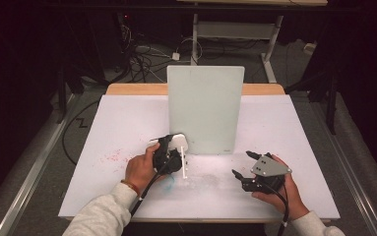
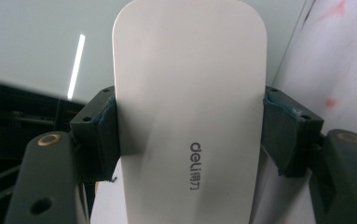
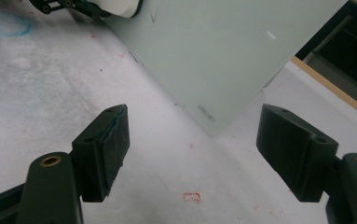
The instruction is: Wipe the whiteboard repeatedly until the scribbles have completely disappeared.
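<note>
While its two black jaws press in from either side, the left gripper (image 2: 190,135) clamps a smooth white eraser (image 2: 190,107) across its width. In the left gripper view the eraser has a rounded top end and grey "deli" lettering running lengthwise, with small characters beside it too fine to read; its lower end is cut off by the bottom edge. In the high view the left gripper (image 1: 169,155) sits at the lower left corner of an upright pale board (image 1: 204,108), and the eraser (image 1: 180,142) shows as a small white shape just beside that corner. Whether it touches the board I cannot tell. A thin white bar (image 1: 184,164) hangs just below the gripper; what it is remains hard to make out.

The right gripper (image 3: 192,149) has its jaws spread wide with nothing between them, hovering over the white table (image 3: 45,93). In the high view it (image 1: 241,164) is held near the front right of the table, well apart from the left one, with a grey three-cornered plate on top.

The board (image 3: 223,51) stands near the table's middle, its far side hidden. Small lettering by its lower corner is too blurred to read. Faint red specks (image 1: 114,156) and a blue smudge (image 3: 3,23) mark the table top. Dark surroundings swallow most of the floor, though tangled cables (image 1: 141,56) show behind the table.
</note>
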Demonstrator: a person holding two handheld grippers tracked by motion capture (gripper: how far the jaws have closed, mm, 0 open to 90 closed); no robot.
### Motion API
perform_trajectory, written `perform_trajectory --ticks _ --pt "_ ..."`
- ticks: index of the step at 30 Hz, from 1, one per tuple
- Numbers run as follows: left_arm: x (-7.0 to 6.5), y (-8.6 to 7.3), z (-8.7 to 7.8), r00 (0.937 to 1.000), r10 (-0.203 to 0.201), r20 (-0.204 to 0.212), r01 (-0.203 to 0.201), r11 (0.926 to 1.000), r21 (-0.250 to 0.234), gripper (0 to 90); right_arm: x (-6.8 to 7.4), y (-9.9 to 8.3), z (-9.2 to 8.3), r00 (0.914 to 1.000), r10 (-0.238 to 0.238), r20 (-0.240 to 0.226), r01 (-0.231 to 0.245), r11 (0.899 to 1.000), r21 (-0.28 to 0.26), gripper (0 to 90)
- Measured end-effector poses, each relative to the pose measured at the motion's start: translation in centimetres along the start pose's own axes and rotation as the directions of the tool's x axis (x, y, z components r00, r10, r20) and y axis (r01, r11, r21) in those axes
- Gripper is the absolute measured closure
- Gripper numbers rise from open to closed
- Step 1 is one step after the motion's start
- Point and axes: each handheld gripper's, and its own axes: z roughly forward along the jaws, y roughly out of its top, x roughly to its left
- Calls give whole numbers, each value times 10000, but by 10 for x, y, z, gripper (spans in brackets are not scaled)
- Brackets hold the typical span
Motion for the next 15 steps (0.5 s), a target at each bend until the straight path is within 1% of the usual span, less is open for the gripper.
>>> perform_trajectory --ticks 1,3,4,6,7,8,11,12,15 --pt "-3 9 1 10000 27 10 -27 10000 -72 288 0 0 0 10000 8 0 -8 10000 -7 262" --pt "-4 17 2 9999 -147 52 148 9998 -157 287 0 0 0 10000 13 -18 -13 10000 -43 263" --pt "-4 17 2 9999 -147 52 148 9998 -157 287 -1 0 -1 10000 27 -12 -27 10000 -59 263" --pt "-6 25 3 9997 -241 85 243 9994 -247 287 -1 0 -1 10000 67 8 -67 10000 -63 262" --pt "-7 34 4 9993 -343 156 348 9988 -338 287 -2 0 -1 10000 57 1 -57 9999 -92 262" --pt "-7 34 4 9993 -343 156 348 9988 -338 287 -2 0 -1 10000 71 15 -71 9999 -98 262" --pt "-10 46 5 9985 -497 232 509 9973 -530 286 -3 0 -2 9999 101 93 -99 9999 -141 263" --pt "-12 51 6 9985 -511 192 521 9971 -560 286 -3 0 -3 9999 102 108 -100 9998 -160 263" --pt "-13 53 6 9979 -609 232 623 9959 -650 286 -3 0 -3 9998 142 134 -140 9998 -150 263"
